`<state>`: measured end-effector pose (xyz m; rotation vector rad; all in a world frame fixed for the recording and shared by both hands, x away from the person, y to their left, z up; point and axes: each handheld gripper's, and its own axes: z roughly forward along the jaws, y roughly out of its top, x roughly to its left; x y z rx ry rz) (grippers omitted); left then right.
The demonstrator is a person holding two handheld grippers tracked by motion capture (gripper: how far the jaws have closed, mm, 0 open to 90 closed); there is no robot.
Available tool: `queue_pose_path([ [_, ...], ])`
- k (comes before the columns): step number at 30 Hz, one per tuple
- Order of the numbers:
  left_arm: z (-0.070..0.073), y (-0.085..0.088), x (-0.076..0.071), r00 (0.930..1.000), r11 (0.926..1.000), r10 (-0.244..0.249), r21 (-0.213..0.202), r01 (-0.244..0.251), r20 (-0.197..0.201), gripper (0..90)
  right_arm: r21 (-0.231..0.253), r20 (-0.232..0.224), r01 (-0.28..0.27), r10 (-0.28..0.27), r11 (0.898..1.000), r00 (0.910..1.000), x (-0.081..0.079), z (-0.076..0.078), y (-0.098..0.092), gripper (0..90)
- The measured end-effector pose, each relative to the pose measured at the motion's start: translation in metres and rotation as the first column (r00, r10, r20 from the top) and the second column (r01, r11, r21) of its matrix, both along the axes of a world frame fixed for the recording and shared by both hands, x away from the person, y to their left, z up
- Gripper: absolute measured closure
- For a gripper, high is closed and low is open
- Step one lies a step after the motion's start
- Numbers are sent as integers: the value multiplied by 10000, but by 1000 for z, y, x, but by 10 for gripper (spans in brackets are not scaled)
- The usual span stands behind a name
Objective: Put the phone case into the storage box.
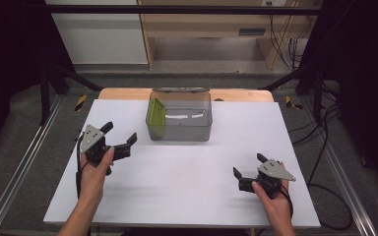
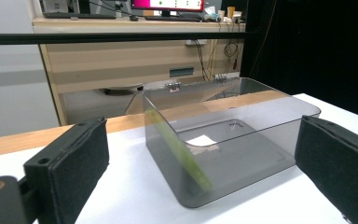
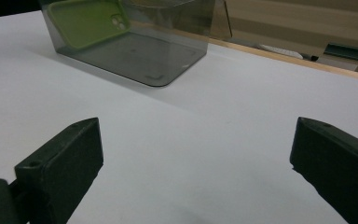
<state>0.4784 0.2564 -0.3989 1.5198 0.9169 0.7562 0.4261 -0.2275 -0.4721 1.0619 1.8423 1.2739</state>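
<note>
Green phone case (image 1: 156,117) leans on left wall inside smoky clear box (image 1: 179,129), upper centre of frame. Left gripper (image 1: 120,138) and right gripper (image 1: 246,166) both wide open, empty, well apart from box. Likely approach step; next: left gripper reaches over rim for case.

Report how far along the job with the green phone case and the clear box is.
Done, it seems: the green phone case leans inside the clear box, against its left wall. In hand: nothing; left gripper and right gripper are open, apart from it. Left: possibly closing the lid.
</note>
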Motion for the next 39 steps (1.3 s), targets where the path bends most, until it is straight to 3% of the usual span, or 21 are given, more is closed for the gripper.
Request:
queue_pose_path([
  [18, 1, 32, -15, 9991, 9992, 389, -42, -389, 194, 26, 71, -48, -39, 40, 10000, 10000, 0, 0, 0, 29],
  [39, -1, 64, -31, 9968, 9971, 701, 254, -711, 382, 26, 55, -85, -58, 58, 10000, 9999, 1, 0, 1, 29],
])
